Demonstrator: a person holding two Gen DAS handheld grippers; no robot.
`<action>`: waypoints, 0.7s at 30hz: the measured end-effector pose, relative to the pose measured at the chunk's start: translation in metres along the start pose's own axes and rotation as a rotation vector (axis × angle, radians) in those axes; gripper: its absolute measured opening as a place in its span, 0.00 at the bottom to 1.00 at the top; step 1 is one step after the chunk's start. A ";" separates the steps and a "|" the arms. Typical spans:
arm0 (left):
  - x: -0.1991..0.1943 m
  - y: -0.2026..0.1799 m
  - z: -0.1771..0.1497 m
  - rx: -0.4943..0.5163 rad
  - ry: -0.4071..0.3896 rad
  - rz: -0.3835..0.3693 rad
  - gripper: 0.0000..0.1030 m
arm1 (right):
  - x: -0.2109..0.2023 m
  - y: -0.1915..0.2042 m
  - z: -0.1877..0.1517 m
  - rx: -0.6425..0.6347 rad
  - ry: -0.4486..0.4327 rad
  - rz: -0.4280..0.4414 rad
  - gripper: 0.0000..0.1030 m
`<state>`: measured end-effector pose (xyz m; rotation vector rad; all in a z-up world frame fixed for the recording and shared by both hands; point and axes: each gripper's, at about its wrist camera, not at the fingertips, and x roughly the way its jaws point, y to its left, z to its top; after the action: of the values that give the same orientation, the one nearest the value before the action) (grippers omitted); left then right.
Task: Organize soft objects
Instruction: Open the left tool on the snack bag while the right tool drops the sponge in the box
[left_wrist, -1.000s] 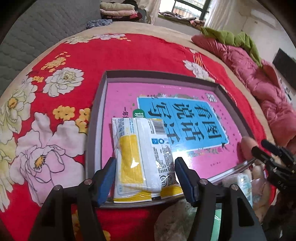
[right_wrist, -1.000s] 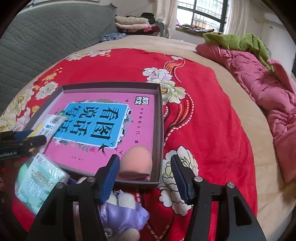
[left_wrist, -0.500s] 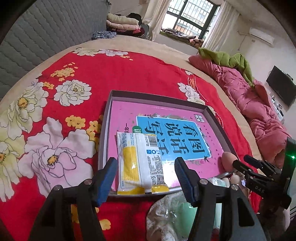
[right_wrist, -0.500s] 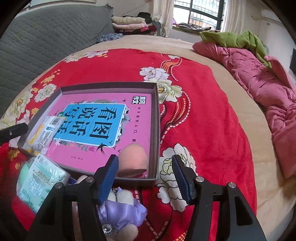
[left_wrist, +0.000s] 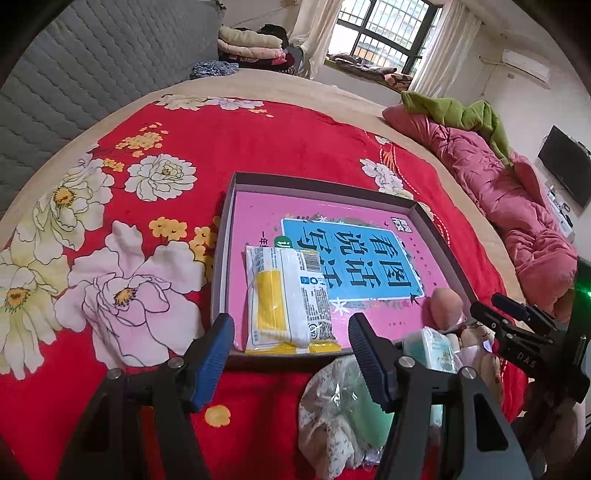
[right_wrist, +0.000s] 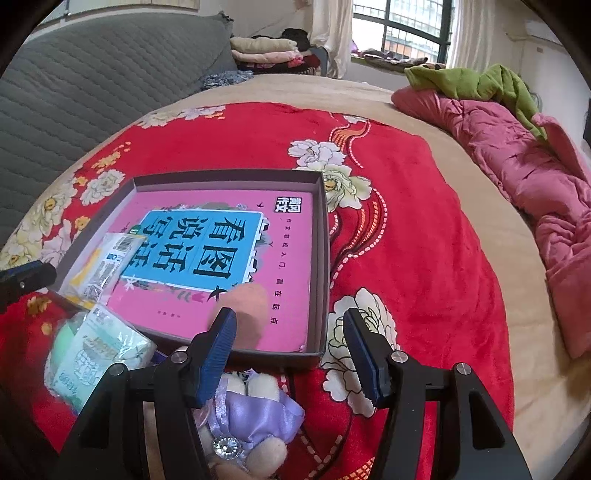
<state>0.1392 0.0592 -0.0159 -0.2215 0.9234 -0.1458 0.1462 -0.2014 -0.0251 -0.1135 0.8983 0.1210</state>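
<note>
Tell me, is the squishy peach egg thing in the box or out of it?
In. The peach sponge lies on the pink bottom of the box, in its near corner, inside the walls.

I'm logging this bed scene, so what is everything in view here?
box: one, dark grey, shallow, on the blanket
book: one, pink and blue, lining the box
cotton swab pack: one, white and yellow, in the box
sponge: one, peach, in the box corner
tissue pack: one, white and green, outside the box
plush toy: one, purple dress, outside the box
blanket: one, red floral
left gripper: open, empty
right gripper: open, empty
</note>
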 end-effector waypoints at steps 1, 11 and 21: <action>-0.001 0.000 -0.001 0.000 0.001 0.002 0.62 | -0.001 0.000 0.000 0.001 -0.001 0.002 0.60; -0.013 -0.005 -0.008 0.005 0.004 0.025 0.62 | -0.014 -0.002 -0.004 0.011 -0.045 0.033 0.60; -0.027 -0.017 -0.014 0.029 0.000 0.043 0.62 | -0.036 0.001 -0.009 0.009 -0.126 0.074 0.66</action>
<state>0.1112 0.0471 0.0005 -0.1746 0.9246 -0.1189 0.1171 -0.2042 -0.0028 -0.0632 0.7776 0.1904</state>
